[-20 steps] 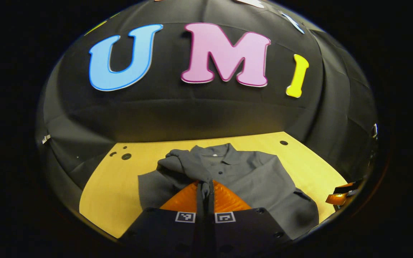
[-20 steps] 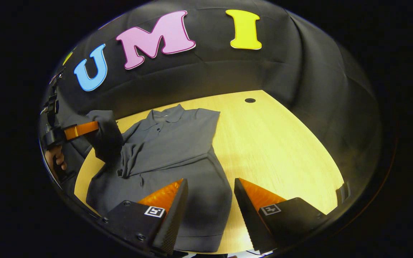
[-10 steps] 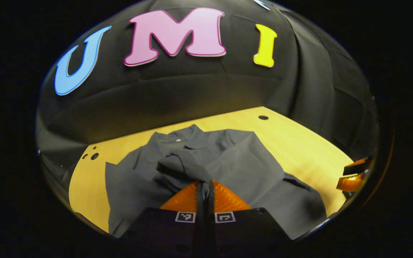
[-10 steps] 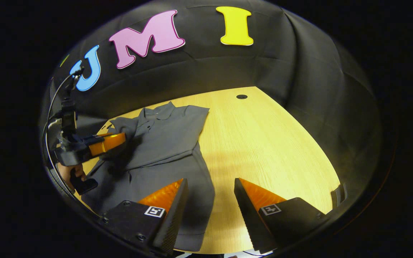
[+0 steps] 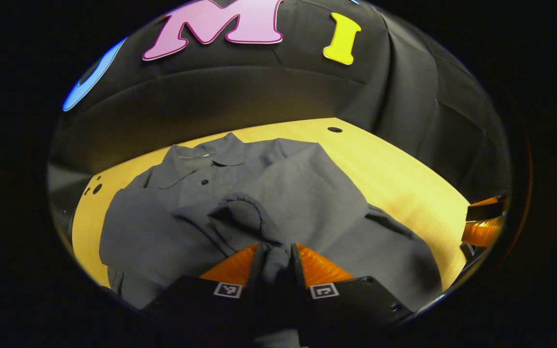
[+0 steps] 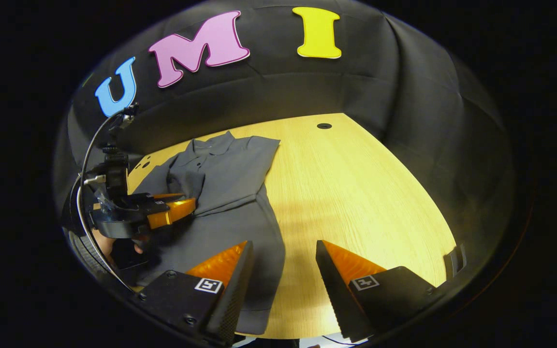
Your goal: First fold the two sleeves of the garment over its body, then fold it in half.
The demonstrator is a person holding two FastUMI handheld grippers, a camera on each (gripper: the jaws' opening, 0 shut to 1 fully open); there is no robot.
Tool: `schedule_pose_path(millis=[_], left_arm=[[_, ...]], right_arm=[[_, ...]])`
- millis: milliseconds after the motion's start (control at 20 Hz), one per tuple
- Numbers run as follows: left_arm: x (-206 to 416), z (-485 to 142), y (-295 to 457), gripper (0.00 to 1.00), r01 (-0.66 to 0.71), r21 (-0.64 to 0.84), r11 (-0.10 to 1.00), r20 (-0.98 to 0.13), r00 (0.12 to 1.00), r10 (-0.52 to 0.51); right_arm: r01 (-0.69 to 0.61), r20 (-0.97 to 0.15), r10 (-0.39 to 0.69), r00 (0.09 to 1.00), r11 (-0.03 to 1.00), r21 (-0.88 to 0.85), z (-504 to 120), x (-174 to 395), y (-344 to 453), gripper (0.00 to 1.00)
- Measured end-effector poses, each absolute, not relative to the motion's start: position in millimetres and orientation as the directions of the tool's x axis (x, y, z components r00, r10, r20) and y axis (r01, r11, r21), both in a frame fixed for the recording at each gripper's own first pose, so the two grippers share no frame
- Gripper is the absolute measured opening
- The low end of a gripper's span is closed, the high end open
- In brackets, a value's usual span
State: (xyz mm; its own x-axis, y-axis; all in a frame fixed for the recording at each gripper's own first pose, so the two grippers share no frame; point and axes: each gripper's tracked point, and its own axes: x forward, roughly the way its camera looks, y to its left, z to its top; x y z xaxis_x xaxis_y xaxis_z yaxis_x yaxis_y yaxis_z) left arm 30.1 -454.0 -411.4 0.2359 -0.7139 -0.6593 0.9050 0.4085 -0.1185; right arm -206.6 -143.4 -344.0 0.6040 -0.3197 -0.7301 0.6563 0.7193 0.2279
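The wooden desk (image 6: pixel 356 193) carries a grey collared garment (image 6: pixel 230 203), which lies flat with its collar toward the booth wall and its hem toward the near edge. In the right gripper view it takes up the left part of the desk, and bare wood stretches out to its right. The garment's right side has a straight folded edge running down from the shoulder. Its left sleeve (image 5: pixel 240 220) is drawn across the chest, and the open cuff shows as a rounded loop just ahead of the left tool (image 5: pixel 276 256).

The left tool has its two fingers nearly together, with a bunch of grey sleeve cloth pinched between them; both fingers press on the fabric. In the right gripper view the same tool (image 6: pixel 182 208) reaches in from the left over the garment's middle, with a hand (image 6: pixel 114 244) gripping its handle below.

The right tool (image 6: pixel 283 270) stands wide apart, with nothing between its fingers. It hangs above the garment's lower right edge and the bare desk beside it, touching neither.
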Motion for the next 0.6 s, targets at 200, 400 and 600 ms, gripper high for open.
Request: schedule_pose_path(millis=[200, 400, 600], left_arm=[[17.4, -397.0, -449.6, 0.70, 0.926, -0.127, 0.355, -0.630, 0.201, -0.750], [18.5, -369.9, -423.8, 0.92, 0.928, -0.087, 0.363, -0.589, 0.246, -0.770], [18.7, -346.1, -359.6, 0.98, 0.911, -0.132, 0.390, -0.589, 0.245, -0.770]], right_arm=[[0.659, -0.735, -0.320, 0.598, 0.718, 0.224, -344.9, -207.3, -135.8, 0.81], [0.647, -0.733, -0.308, 0.606, 0.727, 0.230, -341.6, -203.8, -123.9, 0.81], [0.639, -0.739, -0.301, 0.602, 0.737, 0.220, -342.1, -210.8, -108.5, 0.88]])
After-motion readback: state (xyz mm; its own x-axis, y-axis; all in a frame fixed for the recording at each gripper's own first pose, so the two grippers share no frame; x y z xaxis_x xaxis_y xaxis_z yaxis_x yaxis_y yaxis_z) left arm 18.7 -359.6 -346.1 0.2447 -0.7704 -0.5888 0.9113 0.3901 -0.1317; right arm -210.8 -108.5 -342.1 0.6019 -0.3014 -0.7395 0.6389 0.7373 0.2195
